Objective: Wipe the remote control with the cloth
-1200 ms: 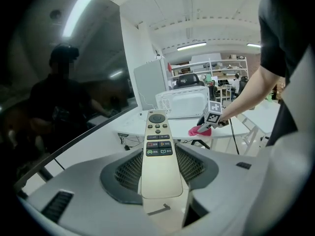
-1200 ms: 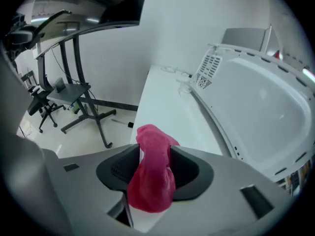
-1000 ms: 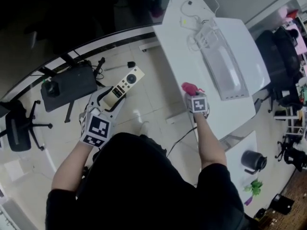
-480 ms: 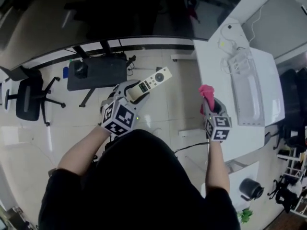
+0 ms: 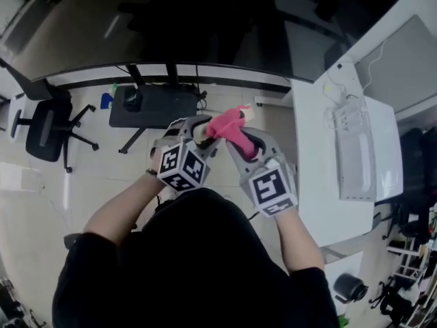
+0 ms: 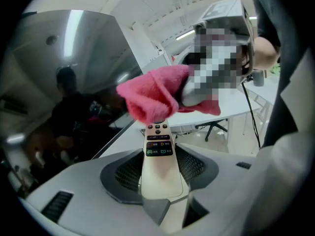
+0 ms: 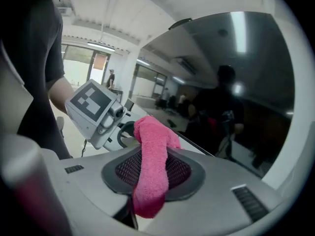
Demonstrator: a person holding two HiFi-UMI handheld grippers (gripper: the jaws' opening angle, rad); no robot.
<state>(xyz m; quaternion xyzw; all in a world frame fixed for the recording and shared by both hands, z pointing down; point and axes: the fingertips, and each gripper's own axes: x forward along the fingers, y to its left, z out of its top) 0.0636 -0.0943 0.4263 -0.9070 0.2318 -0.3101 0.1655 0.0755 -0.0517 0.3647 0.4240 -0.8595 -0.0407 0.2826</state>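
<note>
Left claw [image 5: 198, 131]: clamped on the remote control [image 6: 158, 166]. Handle end sits between the jaws, button end points away from me. Jaws are held fairly wide by the remote's body.

Right claw [image 5: 244, 141]: pinching the cloth [image 7: 151, 173]. The jaws have just been closing, and the pink cloth runs between them. One end hangs down on my side and the other sticks out past the tips.

Both claws are up in front of my chest, tips close together and angled toward each other. In the left gripper view the free end of the cloth drapes over the far end of the remote. It covers everything beyond the top button rows and touches the remote there.

From the head view the remote and cloth are in the air over the tiled floor [image 5: 102, 183], left of the white worktop [image 5: 317, 183]. An office chair [image 5: 44, 132] and a black case [image 5: 157, 106] stand on the floor below.
</note>
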